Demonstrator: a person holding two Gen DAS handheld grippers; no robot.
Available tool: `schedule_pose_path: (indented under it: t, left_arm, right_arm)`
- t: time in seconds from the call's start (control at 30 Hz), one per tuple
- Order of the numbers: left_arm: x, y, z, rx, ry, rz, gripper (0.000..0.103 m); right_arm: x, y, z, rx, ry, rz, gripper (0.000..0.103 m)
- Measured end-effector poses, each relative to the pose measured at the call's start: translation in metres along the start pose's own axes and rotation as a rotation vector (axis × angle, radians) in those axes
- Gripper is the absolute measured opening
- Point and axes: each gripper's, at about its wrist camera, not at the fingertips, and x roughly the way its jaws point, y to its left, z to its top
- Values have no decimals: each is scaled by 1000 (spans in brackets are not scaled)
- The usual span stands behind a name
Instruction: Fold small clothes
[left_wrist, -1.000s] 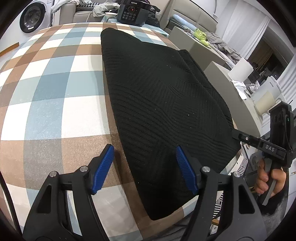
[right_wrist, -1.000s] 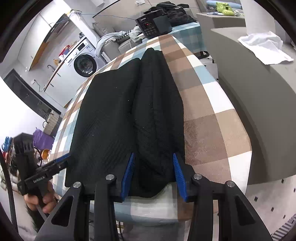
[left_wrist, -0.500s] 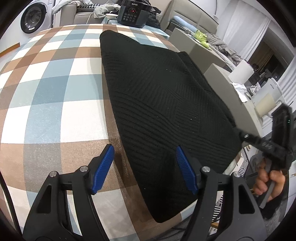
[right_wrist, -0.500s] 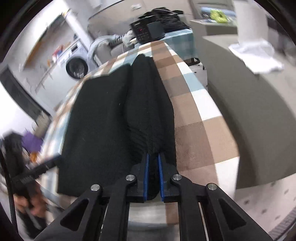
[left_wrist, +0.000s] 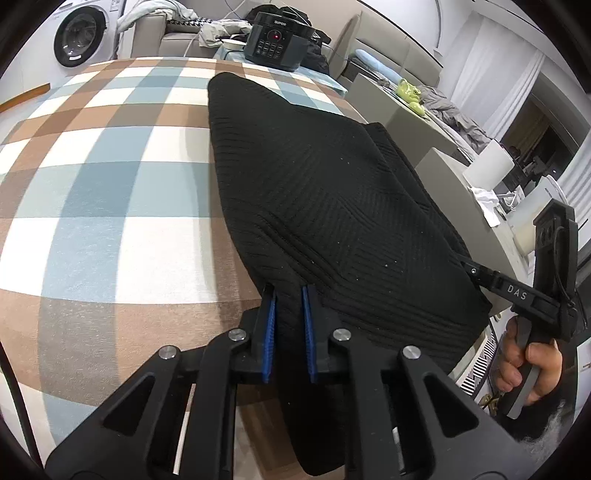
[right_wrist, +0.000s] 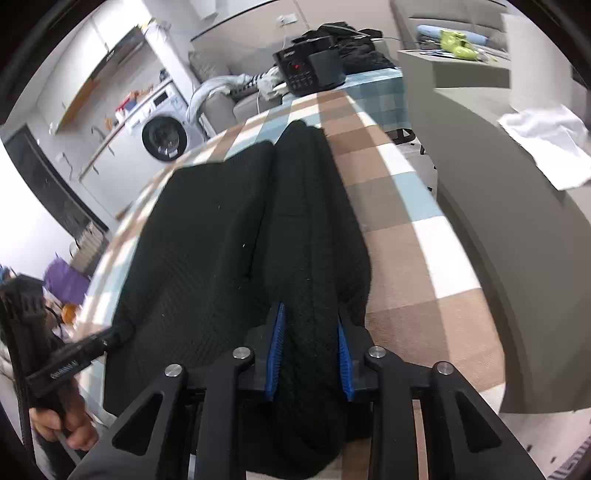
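Note:
A black knit garment (left_wrist: 332, 192) lies lengthwise on the checked tablecloth (left_wrist: 92, 184), its right side folded into a thick ridge (right_wrist: 306, 206). My left gripper (left_wrist: 288, 295) is at the garment's near left corner; its jaws are closing and the blue pads (left_wrist: 270, 325) pinch the hem. My right gripper (right_wrist: 310, 314) holds the near end of the ridge. Its jaws are opening slightly, with bunched fabric filling the gap between the pads (right_wrist: 276, 350). Each gripper also shows in the other's view, the right gripper (left_wrist: 476, 273) at the garment's right corner and the left gripper (right_wrist: 110, 338) at its left corner.
A black multicooker (left_wrist: 277, 37) stands at the table's far end. A washing machine (right_wrist: 164, 138) is beyond on the left. A grey counter (right_wrist: 498, 192) with a white cloth (right_wrist: 546, 144) runs close along the table's right edge. A hand (left_wrist: 524, 365) grips the right tool.
The left jaws went from wide open around the hem to closed on it. The right jaws clamped the folded ridge, then widened a little, and that gripper shifted sideways.

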Motion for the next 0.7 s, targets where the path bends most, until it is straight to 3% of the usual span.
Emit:
schedule_pose_path:
  t: [0.2, 0.57, 0.7]
  left_arm:
    - [-18, 32, 0, -51, -31, 47, 10]
    - [-70, 111, 0, -135, -114, 241, 11]
    - [-76, 121, 0, -154, -113, 235, 18]
  right_arm:
    - [18, 28, 2, -38, 27, 37, 26]
    - [62, 124, 0, -166, 96, 159, 27]
    - [56, 127, -1, -199, 100, 121, 39]
